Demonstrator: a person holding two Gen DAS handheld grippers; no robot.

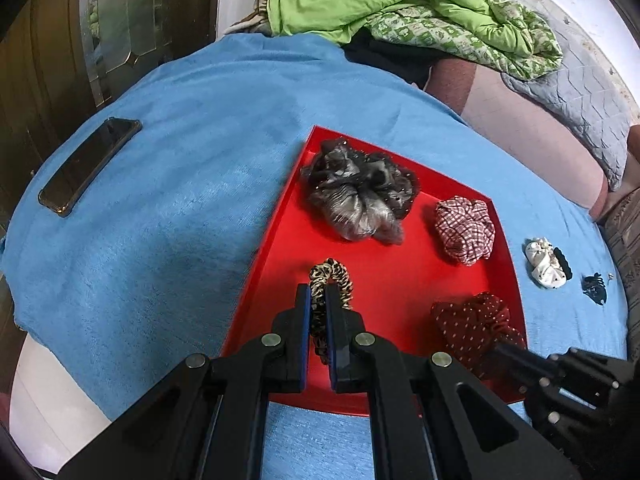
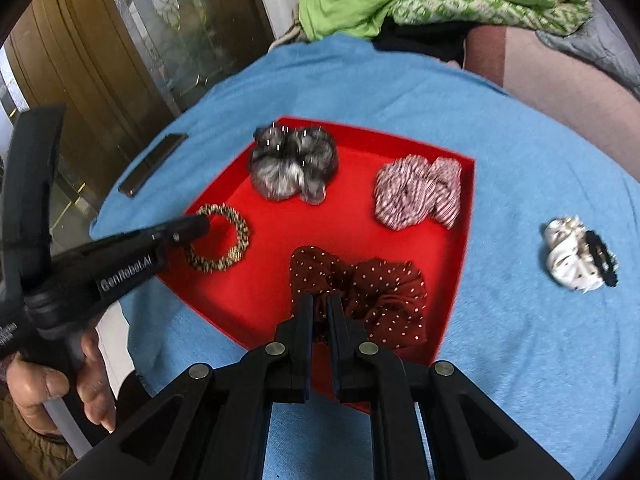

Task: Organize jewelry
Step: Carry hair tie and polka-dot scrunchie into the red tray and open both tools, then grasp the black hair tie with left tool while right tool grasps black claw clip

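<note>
A red tray (image 1: pixel 400 276) (image 2: pixel 256 292) lies on a blue towel (image 1: pixel 160 200). My left gripper (image 1: pixel 319 300) is shut on a leopard-print scrunchie (image 1: pixel 334 276) (image 2: pixel 236 248) over the tray's near left part. My right gripper (image 2: pixel 320 308) is shut on a dark red dotted scrunchie (image 2: pixel 384 292) (image 1: pixel 476 328) at the tray's near side. A grey scrunchie (image 1: pixel 360 192) (image 2: pixel 292 168) and a red checked scrunchie (image 1: pixel 466 232) (image 2: pixel 420 192) lie at the tray's far side. A white scrunchie with a black clip (image 1: pixel 546 264) (image 2: pixel 576 256) lies on the towel to the right.
A black phone (image 1: pixel 88 164) (image 2: pixel 154 164) lies on the towel at the far left. A small dark hair clip (image 1: pixel 596 288) lies right of the white scrunchie. Green bedding (image 1: pixel 400 4) is piled behind. A wooden glass door (image 2: pixel 120 52) stands at the left.
</note>
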